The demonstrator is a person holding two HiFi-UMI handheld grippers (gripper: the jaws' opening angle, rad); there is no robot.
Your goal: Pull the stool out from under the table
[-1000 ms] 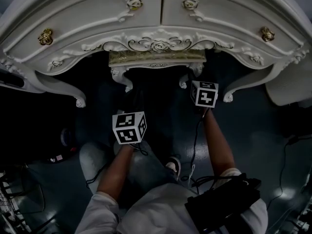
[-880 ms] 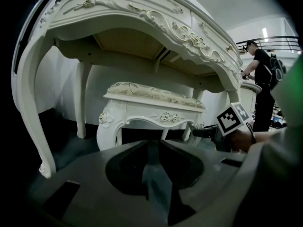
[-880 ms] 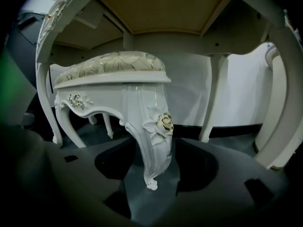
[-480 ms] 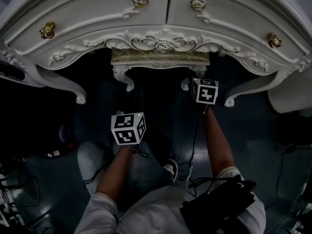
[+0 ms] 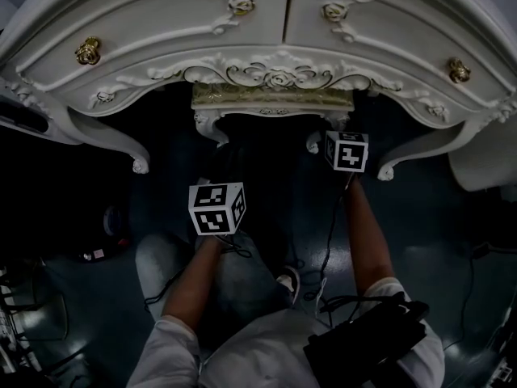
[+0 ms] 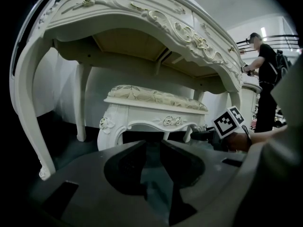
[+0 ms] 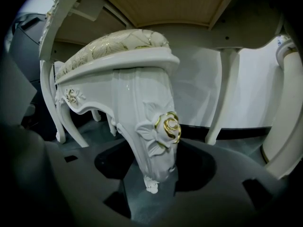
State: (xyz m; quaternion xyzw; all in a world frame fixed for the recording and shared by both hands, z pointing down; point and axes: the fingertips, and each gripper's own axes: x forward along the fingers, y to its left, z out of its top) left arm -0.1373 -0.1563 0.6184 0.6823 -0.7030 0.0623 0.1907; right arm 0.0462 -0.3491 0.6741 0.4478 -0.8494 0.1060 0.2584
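While the stool (image 5: 273, 97) sits under the table (image 5: 161, 23), I hold the right gripper (image 7: 151, 174) unclenched around its leg (image 7: 149, 112). The left gripper (image 6: 152, 150) is slightly parted and empty. The pull is not yet done.

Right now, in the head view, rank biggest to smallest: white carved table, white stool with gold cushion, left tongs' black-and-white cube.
White carved table
White stool, mostly hidden
Black-and-white cube, nearer the camera, so unsure against the stool
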